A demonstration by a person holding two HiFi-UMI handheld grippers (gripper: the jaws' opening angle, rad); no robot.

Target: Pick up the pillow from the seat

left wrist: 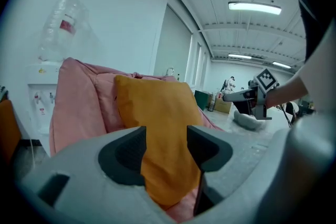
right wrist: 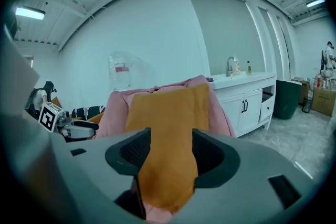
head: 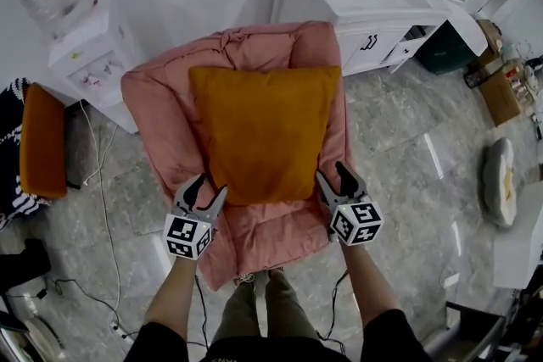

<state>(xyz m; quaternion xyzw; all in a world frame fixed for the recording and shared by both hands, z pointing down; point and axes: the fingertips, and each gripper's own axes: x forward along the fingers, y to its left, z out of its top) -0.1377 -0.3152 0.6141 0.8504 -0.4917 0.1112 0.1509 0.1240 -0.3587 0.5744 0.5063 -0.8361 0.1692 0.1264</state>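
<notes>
An orange pillow (head: 263,131) leans upright against the back of a pink padded seat (head: 153,110). My left gripper (head: 212,185) is at the pillow's lower left corner, and my right gripper (head: 331,172) is at its lower right corner. Both stand open. In the left gripper view the pillow (left wrist: 157,128) shows in the gap of the left gripper (left wrist: 166,139), whose jaws stand apart on either side of it. The right gripper view shows the same: the pillow (right wrist: 168,123) lies between the spread jaws of the right gripper (right wrist: 171,144). I see no pad pressing into the fabric.
A water dispenser (head: 85,55) stands left of the seat, a white vanity cabinet (head: 365,4) behind it on the right. An orange cushion (head: 42,140) rests on a dark chair at far left. Cables (head: 93,182) trail over the floor; boxes (head: 496,89) sit far right.
</notes>
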